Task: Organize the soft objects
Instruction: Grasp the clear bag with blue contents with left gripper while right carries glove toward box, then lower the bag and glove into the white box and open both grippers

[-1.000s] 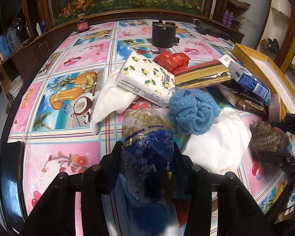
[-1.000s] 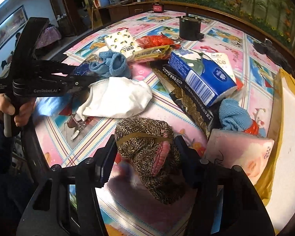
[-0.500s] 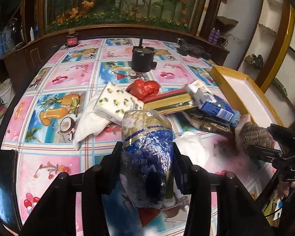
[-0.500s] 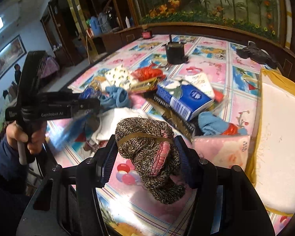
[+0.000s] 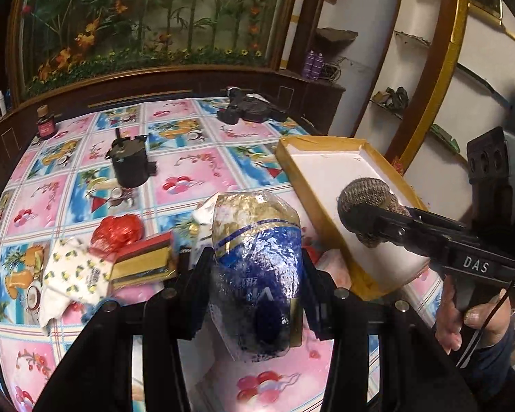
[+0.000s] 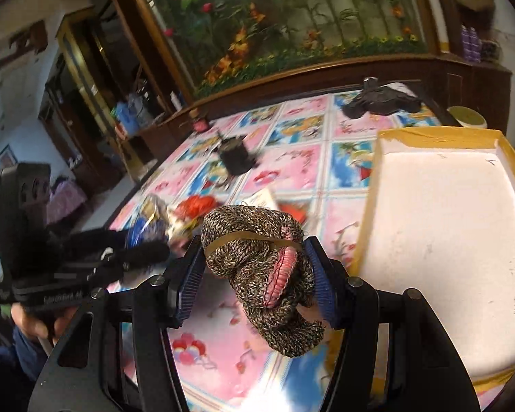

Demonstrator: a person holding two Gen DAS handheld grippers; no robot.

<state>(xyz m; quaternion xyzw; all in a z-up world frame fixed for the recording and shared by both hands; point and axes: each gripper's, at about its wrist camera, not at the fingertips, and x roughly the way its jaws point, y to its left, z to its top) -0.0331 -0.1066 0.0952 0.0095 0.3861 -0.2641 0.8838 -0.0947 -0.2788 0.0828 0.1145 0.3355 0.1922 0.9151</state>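
The table (image 5: 195,168) wears a pink and blue picture cloth and backs onto a dark wood ledge under a wall of painted flowers. At its right edge sits the tray (image 5: 293,168), a shallow box with gold rim and white floor; in the right wrist view the tray (image 6: 370,206) fills the right side.

The left gripper (image 5: 254,285) pinches a blue and gold foil pack (image 5: 257,274), its jaws pressed on both sides, and the pack is held up off the table, just left of the tray's near corner. From the right wrist view the left gripper (image 6: 147,250) shows at the left edge, blurred, with the pack (image 6: 144,226) at its tip.

The right gripper (image 6: 254,274) is clamped on a brown knitted sock bundle (image 6: 257,267) bound by a rubber band, with a pink patch showing. In the left wrist view the right gripper (image 5: 364,219) holds the bundle (image 5: 364,189) above the tray's white floor; whether it touches the floor I cannot tell.

On the cloth left of the pack lie a lemon-print tissue pack (image 5: 75,271), a red and gold box (image 5: 144,264) and a red bag (image 5: 118,230), close together. Farther back stand a black pot (image 5: 130,164) and a small red jar (image 5: 46,123). A black device (image 5: 250,110) lies at the far edge.
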